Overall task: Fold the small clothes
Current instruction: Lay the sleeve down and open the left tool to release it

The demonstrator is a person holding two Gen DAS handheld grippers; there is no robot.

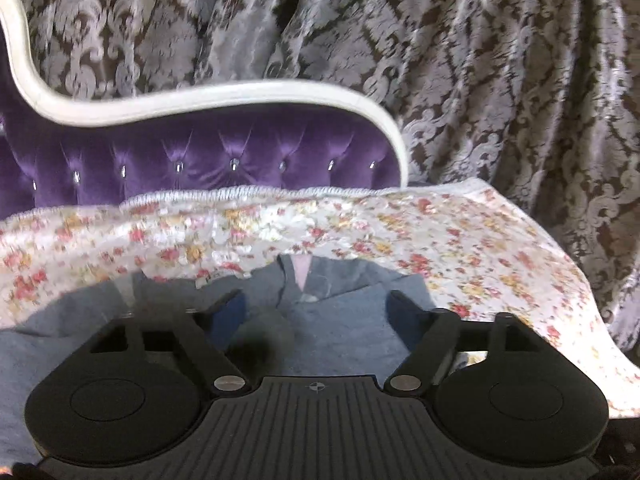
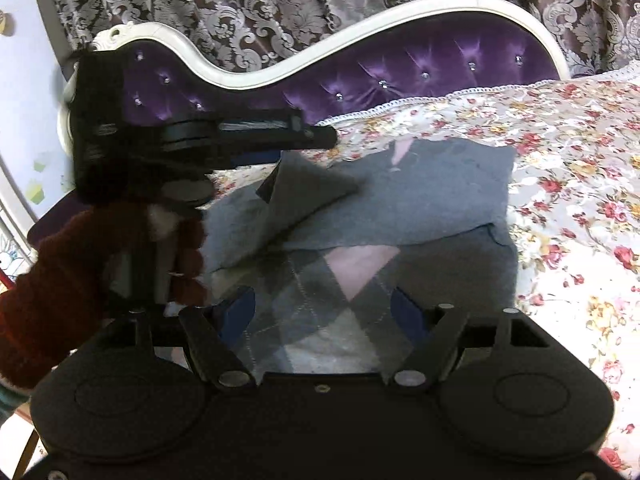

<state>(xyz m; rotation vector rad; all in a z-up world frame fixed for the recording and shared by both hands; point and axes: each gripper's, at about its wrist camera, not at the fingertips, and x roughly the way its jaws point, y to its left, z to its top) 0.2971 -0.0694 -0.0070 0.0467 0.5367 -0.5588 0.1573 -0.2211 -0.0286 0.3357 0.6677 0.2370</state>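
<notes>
A grey sweater with an argyle front of grey and pink diamonds lies on the floral bedspread. Its upper part is folded down over the body. One grey sleeve lies slanted across the left side. My left gripper, held by a hand in a dark red sleeve, hovers just above that sleeve. In the left wrist view, my left gripper is open over the grey knit, gripping nothing. My right gripper stands open above the argyle front, nothing between its fingers.
A purple tufted headboard with a white curved frame rises behind the bed. Patterned brown and silver curtains hang behind it. The bedspread drops off at the right edge in the left wrist view.
</notes>
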